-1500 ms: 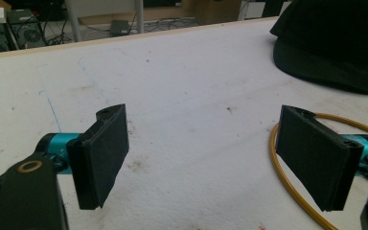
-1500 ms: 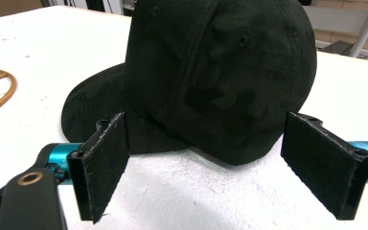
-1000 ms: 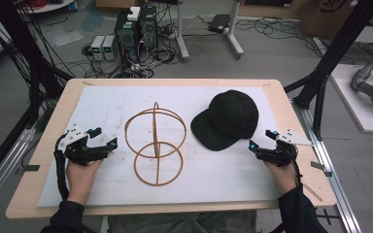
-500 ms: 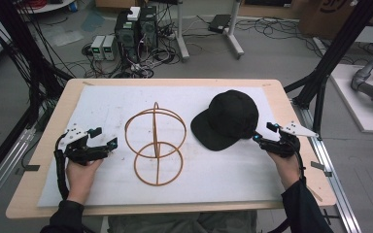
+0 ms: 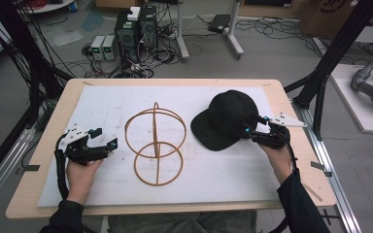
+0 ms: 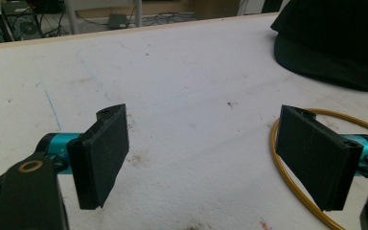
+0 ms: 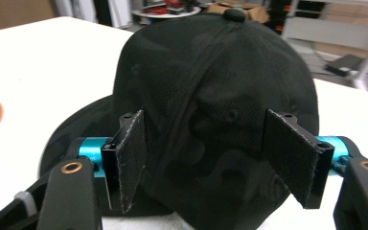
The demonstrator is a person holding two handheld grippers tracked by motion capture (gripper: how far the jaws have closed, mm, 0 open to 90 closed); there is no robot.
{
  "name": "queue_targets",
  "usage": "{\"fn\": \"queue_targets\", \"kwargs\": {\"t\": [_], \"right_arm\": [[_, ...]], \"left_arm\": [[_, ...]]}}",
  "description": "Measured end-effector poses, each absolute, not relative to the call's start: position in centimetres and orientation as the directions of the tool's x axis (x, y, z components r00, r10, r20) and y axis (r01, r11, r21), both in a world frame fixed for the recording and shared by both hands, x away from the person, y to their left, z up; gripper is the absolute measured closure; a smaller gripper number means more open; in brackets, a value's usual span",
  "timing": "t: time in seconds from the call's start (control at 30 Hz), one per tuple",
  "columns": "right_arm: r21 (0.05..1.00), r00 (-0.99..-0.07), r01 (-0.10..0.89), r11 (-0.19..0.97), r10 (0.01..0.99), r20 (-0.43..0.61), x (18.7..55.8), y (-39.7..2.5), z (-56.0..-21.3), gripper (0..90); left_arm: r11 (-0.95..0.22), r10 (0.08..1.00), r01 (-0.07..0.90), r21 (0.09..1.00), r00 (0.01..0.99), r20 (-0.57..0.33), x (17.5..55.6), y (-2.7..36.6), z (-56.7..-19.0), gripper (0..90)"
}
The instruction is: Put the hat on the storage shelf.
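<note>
**benchrat:** Looking at the table [image 5: 102, 104] first, with its white mat, then the black cap [image 5: 226, 119] sitting right of centre, crown up and brim toward the wire frame [image 5: 155, 141]. That frame is two hoops crossed over a flat ring, just beside the brim and apart from it. The right gripper [image 5: 253, 131] is up against the cap's back edge with its jaws spread wide, nothing pinched yet. In its own view the crown [image 7: 215, 96] sits between the pads.

**loosewire:** And the left gripper [image 5: 105, 140]?

**benchrat:** Gaping too, holding nothing, parked on the mat left of the frame's ring [image 6: 297, 191].

**loosewire:** Risks?

**benchrat:** My guess is that soft fabric folds when squeezed, so the jaws could grab one thin layer and the cap slips or drags. A shove forward might push the brim into the frame.

**loosewire:** Anything you can't see?

**benchrat:** Whether the pads actually touch the fabric. The cap's rear strap is hidden too.
</note>
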State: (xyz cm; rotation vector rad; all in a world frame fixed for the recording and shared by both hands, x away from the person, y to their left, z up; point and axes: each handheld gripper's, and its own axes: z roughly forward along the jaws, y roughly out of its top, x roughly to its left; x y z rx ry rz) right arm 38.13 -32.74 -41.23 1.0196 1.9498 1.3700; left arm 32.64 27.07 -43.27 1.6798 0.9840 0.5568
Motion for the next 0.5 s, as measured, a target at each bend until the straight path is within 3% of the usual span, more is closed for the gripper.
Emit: {"fn": "queue_targets", "kwargs": {"t": [0.2, 0.33, 0.5], "right_arm": [[0.935, -0.585, 0.295, 0.199, 0.811, 0.012, 38.5, -32.2, -41.4, 34.2], [0.917, -0.623, 0.291, 0.273, 0.781, -0.035, 38.6, -30.9, -41.8, 41.5], [0.905, -0.613, 0.317, 0.284, 0.790, -0.033, 38.9, -30.3, -42.1, 45.2]], "left_arm": [[-0.098, 0.828, 0.335, 0.937, 0.550, -0.109, 32.6, 27.0, -43.3, 19.2], [-0.099, 0.828, 0.335, 0.937, 0.550, -0.109, 32.6, 27.0, -43.3, 19.2], [-0.100, 0.828, 0.339, 0.935, 0.549, -0.111, 32.6, 27.1, -43.4, 19.2]]}}
